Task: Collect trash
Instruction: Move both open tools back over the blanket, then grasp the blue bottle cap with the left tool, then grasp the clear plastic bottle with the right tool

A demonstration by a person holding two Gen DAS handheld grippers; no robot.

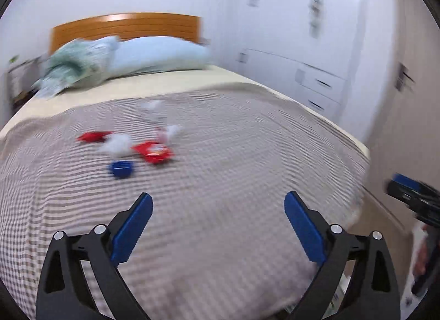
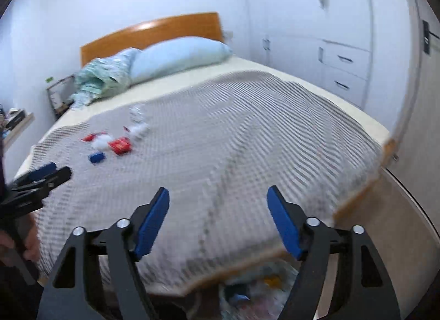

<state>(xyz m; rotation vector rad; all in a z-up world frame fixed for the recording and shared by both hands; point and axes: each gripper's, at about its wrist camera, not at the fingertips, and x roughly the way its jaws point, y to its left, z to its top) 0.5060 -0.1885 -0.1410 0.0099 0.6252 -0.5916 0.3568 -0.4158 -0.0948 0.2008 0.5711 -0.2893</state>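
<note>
Trash lies in a cluster on the left half of the bed: a red wrapper (image 1: 152,152) (image 2: 119,146), a second red wrapper (image 1: 92,136), white crumpled tissue (image 1: 117,142) (image 2: 101,139), a small blue cup-like piece (image 1: 121,168) (image 2: 96,157) and blurred clear plastic (image 1: 154,108). My left gripper (image 1: 218,201) hovers above the striped blanket, nearer than the cluster, open and empty; the right wrist view shows it at the left edge (image 2: 41,177). My right gripper (image 2: 218,196) is open and empty over the foot of the bed, far right of the trash.
The bed carries a grey striped blanket (image 1: 233,133), a light blue pillow (image 1: 159,55) and a crumpled green cloth (image 1: 74,69) below a wooden headboard (image 1: 126,24). White wardrobe drawers (image 2: 346,69) line the right wall. A blurred bag-like heap (image 2: 255,289) sits on the floor at the bed's foot.
</note>
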